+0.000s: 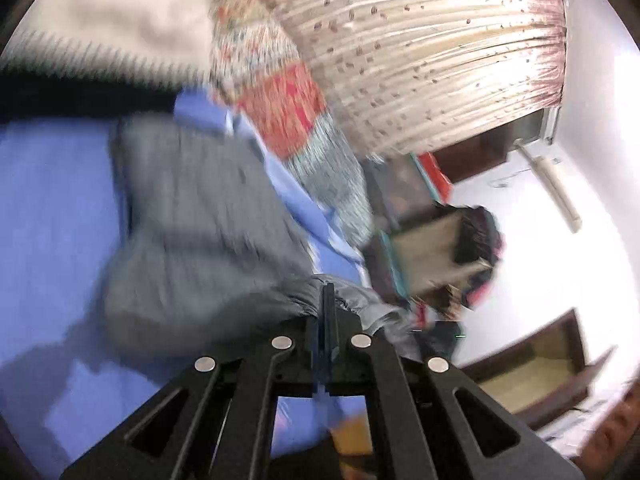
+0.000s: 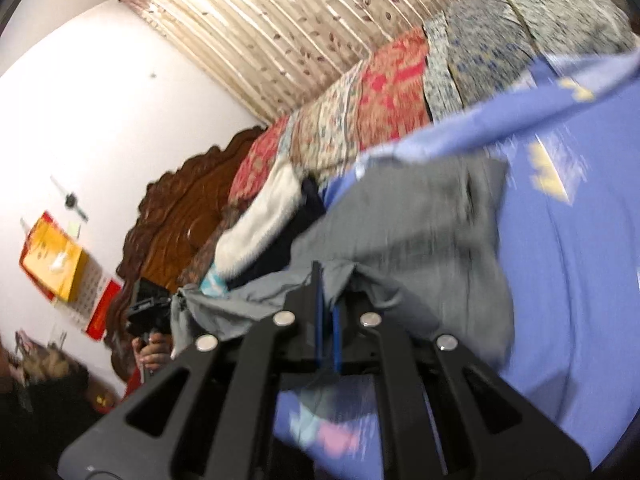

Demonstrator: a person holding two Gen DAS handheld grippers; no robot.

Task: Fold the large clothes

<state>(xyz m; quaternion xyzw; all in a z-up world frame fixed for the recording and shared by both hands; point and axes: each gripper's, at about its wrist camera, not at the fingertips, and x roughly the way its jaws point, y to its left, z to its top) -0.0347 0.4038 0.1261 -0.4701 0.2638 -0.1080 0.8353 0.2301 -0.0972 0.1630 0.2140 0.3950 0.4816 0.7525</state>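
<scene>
A large grey garment (image 1: 200, 232) hangs over the blue bedsheet (image 1: 52, 184), held up at one edge by both grippers. My left gripper (image 1: 329, 296) is shut on a bunched grey edge of it. My right gripper (image 2: 326, 280) is shut on another part of the same edge of the garment (image 2: 420, 232). In the right wrist view the left gripper (image 2: 150, 308) shows at the left, with grey cloth hanging from it. Both views are tilted and blurred.
Folded patterned quilts (image 2: 384, 92) and a cream and black blanket (image 1: 104, 36) lie along the far side of the bed (image 2: 580, 240). A carved wooden headboard (image 2: 176, 208), a pleated curtain (image 1: 420, 40) and white walls stand around it. Wooden furniture (image 1: 424, 248) stands beside the bed.
</scene>
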